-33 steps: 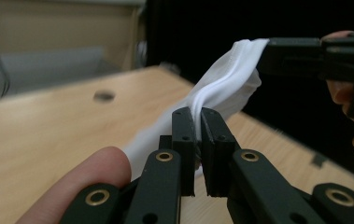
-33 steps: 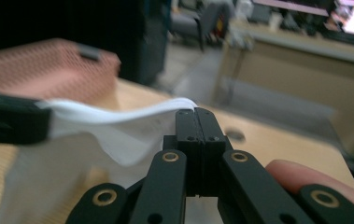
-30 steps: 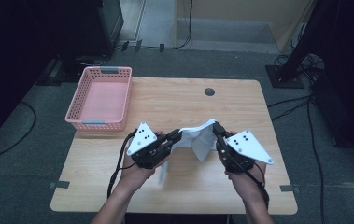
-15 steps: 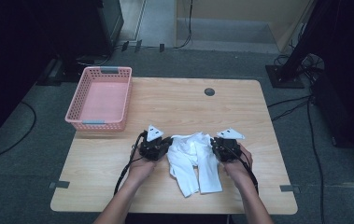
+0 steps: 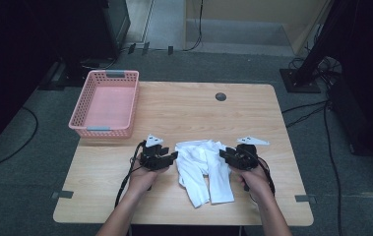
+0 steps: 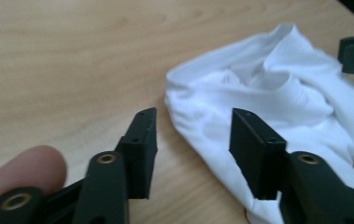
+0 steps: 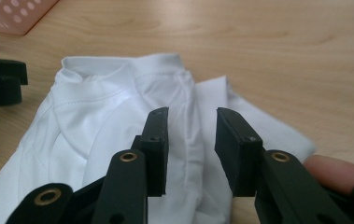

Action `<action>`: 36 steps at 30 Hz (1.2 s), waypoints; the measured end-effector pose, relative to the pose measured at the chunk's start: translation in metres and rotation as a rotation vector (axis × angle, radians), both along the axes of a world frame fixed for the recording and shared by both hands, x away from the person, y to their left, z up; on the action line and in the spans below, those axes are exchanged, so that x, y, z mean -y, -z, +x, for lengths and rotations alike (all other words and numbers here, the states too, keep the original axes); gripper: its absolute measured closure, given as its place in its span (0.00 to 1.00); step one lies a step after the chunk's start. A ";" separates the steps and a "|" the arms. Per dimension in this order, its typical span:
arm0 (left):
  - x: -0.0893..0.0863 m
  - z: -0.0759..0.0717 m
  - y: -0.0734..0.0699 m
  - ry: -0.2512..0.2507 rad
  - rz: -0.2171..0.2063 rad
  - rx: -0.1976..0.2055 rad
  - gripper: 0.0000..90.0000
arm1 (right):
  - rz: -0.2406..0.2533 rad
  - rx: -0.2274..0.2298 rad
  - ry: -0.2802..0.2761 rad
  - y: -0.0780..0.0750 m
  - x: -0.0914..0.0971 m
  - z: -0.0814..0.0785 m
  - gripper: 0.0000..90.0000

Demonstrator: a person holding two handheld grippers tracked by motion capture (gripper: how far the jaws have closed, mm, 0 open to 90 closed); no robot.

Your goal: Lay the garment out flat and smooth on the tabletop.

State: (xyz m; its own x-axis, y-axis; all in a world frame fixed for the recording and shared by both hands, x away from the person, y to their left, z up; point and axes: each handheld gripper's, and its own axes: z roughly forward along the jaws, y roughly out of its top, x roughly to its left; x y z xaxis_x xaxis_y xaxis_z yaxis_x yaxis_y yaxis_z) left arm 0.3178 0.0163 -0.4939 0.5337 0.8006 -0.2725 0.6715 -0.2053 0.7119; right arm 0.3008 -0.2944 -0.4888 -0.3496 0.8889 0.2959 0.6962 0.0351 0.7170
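Leftmost, the pink basket sits at the table's far left corner. Next, the left gripper rests just beside the white garment, its jaws having just been opening, parted with nothing between them. That crumpled garment lies mid-table near the front edge, long axis running toward the person. Lastly, the right gripper sits at its right edge, jaws likewise just opening, gapped above the cloth.

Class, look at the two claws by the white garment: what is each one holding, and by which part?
Nothing is held. The left claw and right claw have just been opening; their pads stand apart beside and above the white garment, which lies on the table.
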 end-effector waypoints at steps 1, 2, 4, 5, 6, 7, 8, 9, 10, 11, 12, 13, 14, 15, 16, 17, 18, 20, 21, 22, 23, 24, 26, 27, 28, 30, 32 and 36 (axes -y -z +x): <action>0.002 -0.002 0.002 0.001 0.014 -0.010 0.54 | 0.005 -0.023 -0.010 0.003 -0.002 0.002 0.71; 0.004 -0.004 0.003 0.001 0.025 -0.016 0.51 | -0.010 -0.045 -0.019 0.006 -0.004 0.003 0.70; 0.010 -0.010 0.005 0.002 0.060 -0.014 0.47 | -0.023 -0.061 -0.030 0.010 -0.008 0.002 0.72; 0.015 -0.014 0.006 0.000 0.092 0.001 0.45 | -0.028 -0.051 -0.031 0.010 -0.010 0.001 0.78; 0.020 -0.017 0.007 0.004 0.134 0.020 0.45 | -0.034 -0.038 -0.021 0.009 -0.010 0.000 0.84; 0.024 -0.020 0.009 0.011 0.165 0.041 0.46 | -0.030 -0.026 -0.013 0.008 -0.010 -0.001 0.89; 0.028 -0.023 0.010 0.020 0.188 0.057 0.50 | -0.023 -0.012 -0.004 0.007 -0.009 -0.002 0.95; 0.030 -0.025 0.012 0.025 0.203 0.071 0.55 | -0.023 0.003 0.002 0.005 -0.007 -0.003 0.99; 0.032 -0.026 0.014 0.033 0.219 0.075 0.61 | -0.024 0.010 0.007 0.003 -0.005 -0.004 1.00; 0.033 -0.027 0.016 0.032 0.230 0.090 0.66 | -0.027 0.014 0.011 0.002 -0.003 -0.005 1.00; 0.033 -0.028 0.017 0.029 0.238 0.109 0.73 | -0.034 0.020 0.009 0.001 -0.001 -0.005 1.00; 0.032 -0.028 0.017 0.028 0.236 0.110 0.77 | -0.043 0.027 0.014 -0.001 0.001 -0.006 1.00; 0.030 -0.028 0.017 0.027 0.240 0.109 0.82 | -0.048 0.036 0.019 -0.002 0.004 -0.007 1.00; 0.027 -0.027 0.016 0.019 0.248 0.118 0.86 | -0.048 0.048 0.024 -0.004 0.007 -0.008 1.00; 0.024 -0.026 0.016 0.009 0.255 0.124 0.89 | -0.046 0.058 0.031 -0.006 0.010 -0.009 1.00; 0.019 -0.025 0.016 0.003 0.254 0.120 0.92 | -0.054 0.068 0.039 -0.008 0.014 -0.011 1.00; 0.013 -0.023 0.016 -0.005 0.259 0.120 0.94 | -0.065 0.081 0.048 -0.011 0.018 -0.012 1.00; 0.002 -0.020 0.015 -0.025 0.295 0.133 0.96 | -0.108 0.099 0.057 -0.014 0.026 -0.015 1.00; -0.003 -0.018 0.014 -0.041 0.293 0.130 0.96 | -0.144 0.108 0.056 -0.014 0.028 -0.017 1.00; -0.007 -0.017 0.012 -0.051 0.274 0.129 0.95 | -0.166 0.108 0.045 -0.014 0.031 -0.018 1.00; -0.009 -0.016 0.009 -0.049 0.237 0.124 0.91 | -0.164 0.100 0.021 -0.014 0.033 -0.020 1.00; -0.008 -0.016 0.006 -0.040 0.202 0.115 0.83 | -0.162 0.102 0.002 -0.014 0.035 -0.021 1.00; -0.001 -0.014 0.002 -0.010 0.157 0.088 0.71 | -0.169 0.100 -0.002 -0.014 0.036 -0.023 1.00; 0.004 -0.011 0.001 -0.005 0.138 0.073 0.66 | -0.172 0.101 -0.002 -0.013 0.037 -0.023 1.00; 0.009 -0.009 0.002 -0.006 0.135 0.063 0.60 | -0.167 0.099 0.006 -0.013 0.037 -0.023 1.00; 0.019 -0.004 0.004 -0.013 0.138 0.050 0.56 | -0.156 0.101 0.015 -0.012 0.037 -0.022 1.00; 0.028 -0.001 0.008 -0.010 0.139 0.026 0.55 | -0.145 0.105 0.018 -0.012 0.036 -0.023 1.00; 0.044 -0.009 0.016 0.024 0.228 0.082 0.64 | -0.142 0.114 0.023 -0.010 0.035 -0.024 1.00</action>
State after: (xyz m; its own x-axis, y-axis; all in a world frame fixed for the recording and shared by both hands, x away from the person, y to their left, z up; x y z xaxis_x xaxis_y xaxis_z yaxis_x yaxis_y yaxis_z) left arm 0.3088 -0.0276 -0.5095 0.5659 0.8234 -0.0416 0.6066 -0.3817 0.6974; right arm 0.2768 -0.3292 -0.4789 -0.3530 0.9270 0.1271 0.6128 0.1264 0.7801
